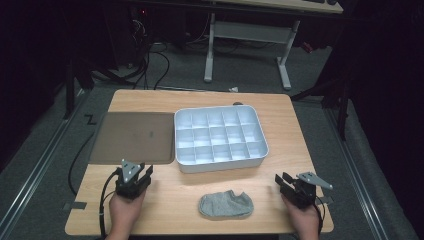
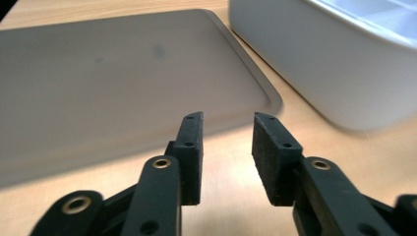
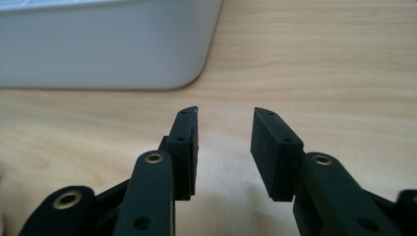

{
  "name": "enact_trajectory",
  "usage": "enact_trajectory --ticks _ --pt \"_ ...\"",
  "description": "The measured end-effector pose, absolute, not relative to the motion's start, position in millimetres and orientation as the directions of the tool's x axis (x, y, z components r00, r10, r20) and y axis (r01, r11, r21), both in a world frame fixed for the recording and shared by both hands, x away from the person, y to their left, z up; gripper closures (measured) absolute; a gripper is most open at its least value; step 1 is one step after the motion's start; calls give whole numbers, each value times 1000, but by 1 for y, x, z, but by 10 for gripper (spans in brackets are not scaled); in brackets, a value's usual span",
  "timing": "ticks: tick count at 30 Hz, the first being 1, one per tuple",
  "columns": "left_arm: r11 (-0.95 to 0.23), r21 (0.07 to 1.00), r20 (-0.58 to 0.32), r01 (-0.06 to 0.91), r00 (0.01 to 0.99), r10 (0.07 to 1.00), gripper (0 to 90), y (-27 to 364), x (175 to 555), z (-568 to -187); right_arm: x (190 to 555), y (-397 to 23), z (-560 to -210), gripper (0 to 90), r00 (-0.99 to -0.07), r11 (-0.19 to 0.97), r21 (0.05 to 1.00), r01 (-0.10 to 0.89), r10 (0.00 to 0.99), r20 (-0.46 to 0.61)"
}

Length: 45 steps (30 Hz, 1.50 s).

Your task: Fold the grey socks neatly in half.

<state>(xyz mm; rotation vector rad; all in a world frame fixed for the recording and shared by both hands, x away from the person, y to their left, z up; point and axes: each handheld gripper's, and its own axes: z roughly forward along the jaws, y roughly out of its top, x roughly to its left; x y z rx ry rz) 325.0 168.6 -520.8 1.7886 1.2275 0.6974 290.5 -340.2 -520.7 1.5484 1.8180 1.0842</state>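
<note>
Wooden counter (image 1: 280, 130): the left gripper (image 1: 145, 174) hovers with jaws spread on nothing, just before the grey tray (image 1: 132, 137). A grey sock (image 1: 226, 204) lies between both grippers, near the white divided box (image 1: 220, 136). The right gripper (image 1: 281, 181) likewise gapes empty.

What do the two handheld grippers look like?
Both the left gripper and right gripper are black, two-jawed, with flat rectangular pads, brass-ringed pivot holes and a grey three-cornered plate on top. A black cable trails from each. No sleeves show.
</note>
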Motion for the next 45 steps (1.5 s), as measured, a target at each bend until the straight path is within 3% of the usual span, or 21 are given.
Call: enact_trajectory --ticks 4,30,45 --pt "-171 863 -52 476 420 906 617 163 313 -523 286 -336 -520 591 -228 67 829 555 971 74" --pt "-195 847 -79 495 479 874 539 150 306 -526 286 -328 -520 559 -276 92 812 577 957 88" --pt "-280 853 -85 440 647 757 510 96 281 -519 257 -287 -509 519 -417 128 814 566 897 149"
